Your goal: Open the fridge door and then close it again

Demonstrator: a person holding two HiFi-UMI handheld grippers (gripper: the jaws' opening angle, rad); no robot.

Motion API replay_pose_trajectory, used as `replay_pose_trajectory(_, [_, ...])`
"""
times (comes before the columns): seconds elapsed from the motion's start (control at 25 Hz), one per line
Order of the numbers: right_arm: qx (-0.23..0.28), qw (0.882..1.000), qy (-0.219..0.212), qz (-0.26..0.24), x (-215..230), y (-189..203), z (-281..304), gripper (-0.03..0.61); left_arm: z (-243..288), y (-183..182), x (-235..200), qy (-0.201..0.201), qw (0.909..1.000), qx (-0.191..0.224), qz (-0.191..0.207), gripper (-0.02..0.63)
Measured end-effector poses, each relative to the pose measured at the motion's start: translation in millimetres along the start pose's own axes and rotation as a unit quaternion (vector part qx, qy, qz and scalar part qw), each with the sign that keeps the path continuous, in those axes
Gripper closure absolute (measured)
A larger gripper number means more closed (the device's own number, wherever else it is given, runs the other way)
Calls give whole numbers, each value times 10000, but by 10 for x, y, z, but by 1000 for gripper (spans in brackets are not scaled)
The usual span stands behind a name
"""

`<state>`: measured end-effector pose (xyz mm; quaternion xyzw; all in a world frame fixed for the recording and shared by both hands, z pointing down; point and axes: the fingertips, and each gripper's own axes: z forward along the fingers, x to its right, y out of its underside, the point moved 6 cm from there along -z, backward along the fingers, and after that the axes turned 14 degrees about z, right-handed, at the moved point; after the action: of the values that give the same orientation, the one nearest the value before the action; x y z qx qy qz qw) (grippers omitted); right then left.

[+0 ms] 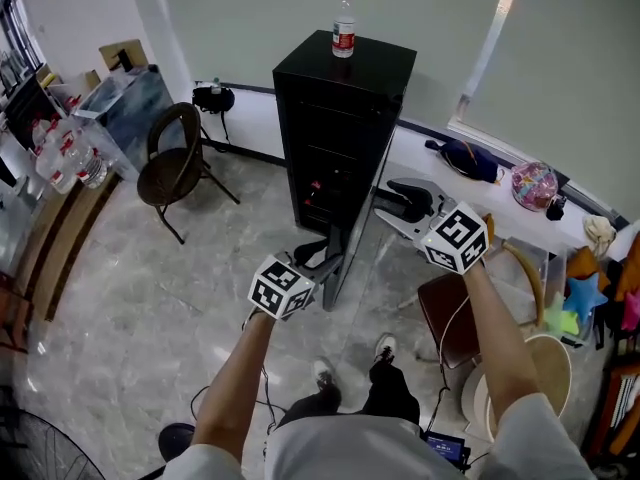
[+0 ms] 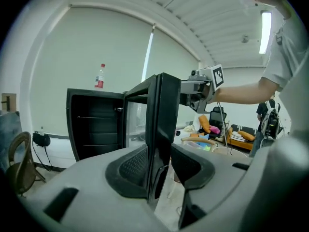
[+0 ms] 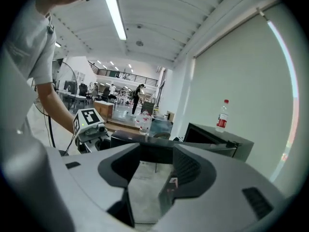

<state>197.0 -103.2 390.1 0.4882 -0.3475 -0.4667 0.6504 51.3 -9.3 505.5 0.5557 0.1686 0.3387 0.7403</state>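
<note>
The black fridge [image 1: 335, 128] stands against the wall with its glass door [image 1: 352, 258] swung wide open toward me, edge-on in the head view. A water bottle [image 1: 343, 23] stands on top. My left gripper [image 1: 318, 260] holds the door's free edge low down. In the left gripper view that edge [image 2: 164, 110] runs between the pads of the left gripper [image 2: 159, 166], which close on it. My right gripper [image 1: 395, 206] is by the door's upper edge. In the right gripper view its jaws [image 3: 154, 166] stand wide, the door's top rim [image 3: 145, 139] just beyond them.
A round-backed chair [image 1: 175, 163] stands left of the fridge. To the right is a white ledge [image 1: 480, 183] with bags and toys, a brown stool [image 1: 445, 313] and a pale bin [image 1: 530, 368]. My feet [image 1: 385, 348] are below the door.
</note>
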Motion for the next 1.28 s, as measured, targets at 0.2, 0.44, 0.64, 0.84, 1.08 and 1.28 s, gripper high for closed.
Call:
replay_pose_trajectory(0.2, [204, 9985, -126, 488, -234, 238, -415, 342, 175, -69, 268, 118, 9999, 122, 2, 480])
replay_pose_trajectory(0.44, [260, 9956, 171, 881, -378, 482, -726, 325, 424, -167, 494, 344, 9990, 255, -99, 500])
replay_pose_trajectory(0.64, [360, 9915, 515, 1137, -388, 585, -926, 325, 666, -279, 691, 526, 9984, 216, -65, 508])
replay_pose_trajectory(0.84, [609, 9835, 884, 1454, -360, 626, -1035, 325, 915, -372, 860, 667, 9975, 226, -33, 517])
replay_pose_trajectory(1.08, [695, 9741, 1365, 1664, -240, 738, -1156, 318, 1193, -467, 1024, 849, 9961, 202, 152, 517])
replay_pose_trajectory(1.28, [412, 9687, 1874, 1573, -75, 849, -1255, 353, 1316, -493, 1048, 936, 9953, 140, 182, 517])
